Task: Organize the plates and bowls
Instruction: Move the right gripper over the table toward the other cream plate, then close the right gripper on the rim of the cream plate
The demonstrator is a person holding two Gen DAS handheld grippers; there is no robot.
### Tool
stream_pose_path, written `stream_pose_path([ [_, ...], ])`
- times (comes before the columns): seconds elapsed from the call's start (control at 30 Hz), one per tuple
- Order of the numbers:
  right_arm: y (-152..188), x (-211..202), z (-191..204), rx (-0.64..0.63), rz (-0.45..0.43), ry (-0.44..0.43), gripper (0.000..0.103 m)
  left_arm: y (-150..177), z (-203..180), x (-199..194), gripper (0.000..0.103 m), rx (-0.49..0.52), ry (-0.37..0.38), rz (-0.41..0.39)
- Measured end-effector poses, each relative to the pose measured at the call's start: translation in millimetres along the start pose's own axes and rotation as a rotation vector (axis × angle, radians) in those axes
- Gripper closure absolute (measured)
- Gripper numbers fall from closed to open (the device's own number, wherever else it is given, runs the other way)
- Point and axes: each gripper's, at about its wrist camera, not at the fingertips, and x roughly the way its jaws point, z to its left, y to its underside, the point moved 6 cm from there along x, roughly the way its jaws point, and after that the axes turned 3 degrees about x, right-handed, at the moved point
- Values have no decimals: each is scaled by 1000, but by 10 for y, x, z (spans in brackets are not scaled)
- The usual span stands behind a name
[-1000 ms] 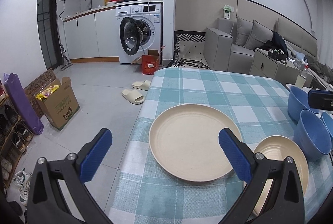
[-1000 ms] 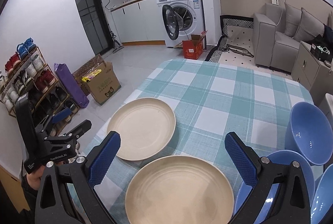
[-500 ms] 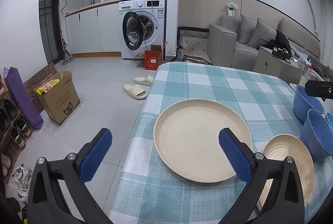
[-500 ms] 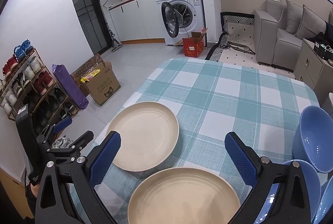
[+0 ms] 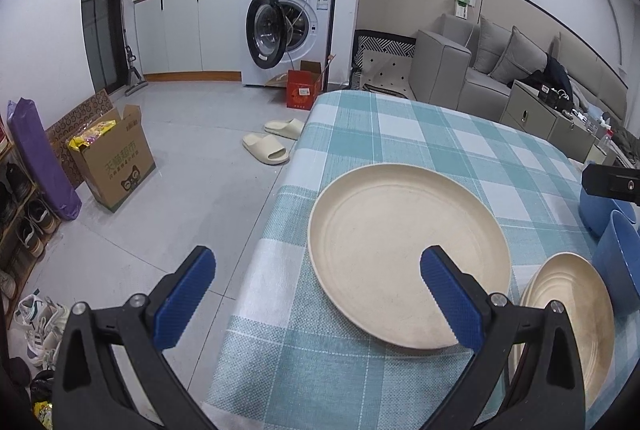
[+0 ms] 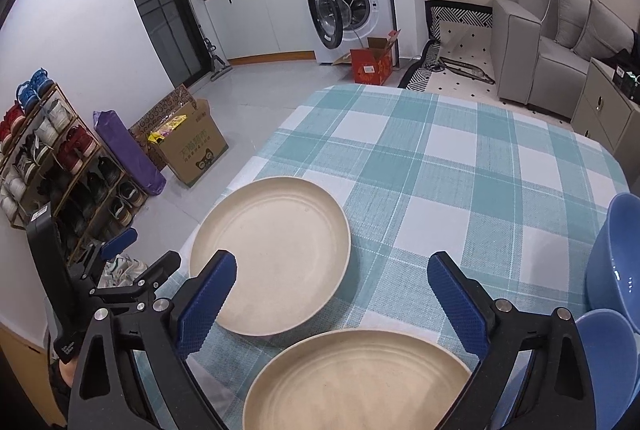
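Observation:
Two cream plates lie on a teal checked tablecloth (image 6: 452, 166). The left plate (image 5: 404, 250) sits near the table's left edge, also in the right wrist view (image 6: 272, 250). The second plate (image 6: 356, 378) lies nearer, right of it, also in the left wrist view (image 5: 568, 314). Blue bowls (image 6: 616, 262) stand at the right, also in the left wrist view (image 5: 616, 262). My left gripper (image 5: 316, 298) is open and empty, over the table's left edge before the left plate. My right gripper (image 6: 332, 298) is open and empty above the near plate.
The table's left edge (image 5: 264, 230) drops to a grey floor with slippers (image 5: 266, 146) and a cardboard box (image 5: 114, 158). A shoe rack (image 6: 48, 166) stands against the left wall. A washing machine (image 5: 288, 26) and a grey sofa (image 5: 480, 66) are behind.
Both grippers have drawn slightly back and up from the table, so the plates sit a little farther off in view. Both stay open and empty. The plates and bowls have not moved.

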Motion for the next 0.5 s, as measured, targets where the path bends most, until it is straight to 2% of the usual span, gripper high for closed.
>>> stream_pose_path([
  [0.27,37,284,-3,13,53,7,10,68,10,127,1,-19,15,40],
  [0.4,58,438,-56,30,80,13,16,101,39,170,1,-40,24,54],
  [0.5,84,539,-110,41,98,19,17,124,34,200,4,-41,26,65],
])
